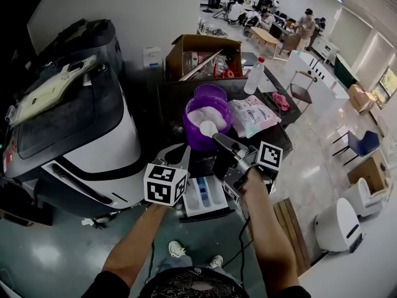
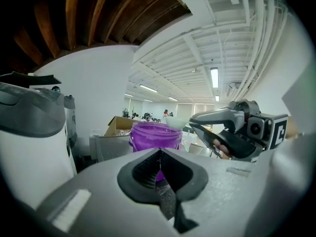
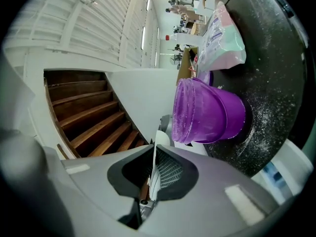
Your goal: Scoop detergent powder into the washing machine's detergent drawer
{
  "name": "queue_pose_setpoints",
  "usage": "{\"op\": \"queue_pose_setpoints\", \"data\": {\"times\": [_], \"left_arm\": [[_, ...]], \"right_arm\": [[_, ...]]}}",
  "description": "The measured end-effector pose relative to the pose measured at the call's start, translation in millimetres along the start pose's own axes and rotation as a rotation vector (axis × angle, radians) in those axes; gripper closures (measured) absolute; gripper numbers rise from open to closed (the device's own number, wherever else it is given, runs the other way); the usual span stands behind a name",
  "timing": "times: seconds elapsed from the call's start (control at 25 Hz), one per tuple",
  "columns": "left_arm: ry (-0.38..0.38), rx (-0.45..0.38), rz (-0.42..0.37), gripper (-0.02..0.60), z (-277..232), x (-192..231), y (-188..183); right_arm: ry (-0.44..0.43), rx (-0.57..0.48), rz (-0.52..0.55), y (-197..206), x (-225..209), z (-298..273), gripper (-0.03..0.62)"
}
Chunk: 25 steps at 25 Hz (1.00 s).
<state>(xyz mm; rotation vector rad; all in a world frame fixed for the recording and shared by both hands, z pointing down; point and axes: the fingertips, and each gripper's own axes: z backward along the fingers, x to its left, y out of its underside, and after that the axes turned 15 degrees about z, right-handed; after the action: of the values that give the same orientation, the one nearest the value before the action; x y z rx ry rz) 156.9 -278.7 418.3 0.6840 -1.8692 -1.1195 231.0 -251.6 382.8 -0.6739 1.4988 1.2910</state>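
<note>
Centre frame, head view, on flat dark washing-machine top (image 1: 169,101): round purple plastic tub (image 1: 193,135), small white plastic scoop (image 1: 208,128) at its mouth. Just above, round purple plastic lid (image 1: 211,92); right, pink-and-white plastic detergent bag (image 1: 254,113). Further up, open brown cardboard box (image 1: 186,51), white plastic bottle (image 1: 254,76) right of it. Below the tub, open white detergent drawer (image 1: 208,197).

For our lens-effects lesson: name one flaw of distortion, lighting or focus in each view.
Head view: fisheye curving, black corners, purple tub sharp. Left gripper view: ceiling lamp glares; near left tool soft. Right gripper view: sideways horizon, dim stairs, white scoop soft in the right tool.
</note>
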Motion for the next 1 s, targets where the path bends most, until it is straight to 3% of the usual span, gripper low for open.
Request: {"op": "queue_pose_setpoints", "data": {"times": [0.56, 1.0], "left_arm": [[-0.182, -0.039, 0.036, 0.581, 50, -17, 36], [-0.266, -0.059, 0.046, 0.581, 88, -40, 64]], "right_arm": [[-0.033, 0.152, -0.012, 40, -3, 55, 0.556], [-0.006, 0.266, 0.003, 64, -28, 92, 0.556]]}}
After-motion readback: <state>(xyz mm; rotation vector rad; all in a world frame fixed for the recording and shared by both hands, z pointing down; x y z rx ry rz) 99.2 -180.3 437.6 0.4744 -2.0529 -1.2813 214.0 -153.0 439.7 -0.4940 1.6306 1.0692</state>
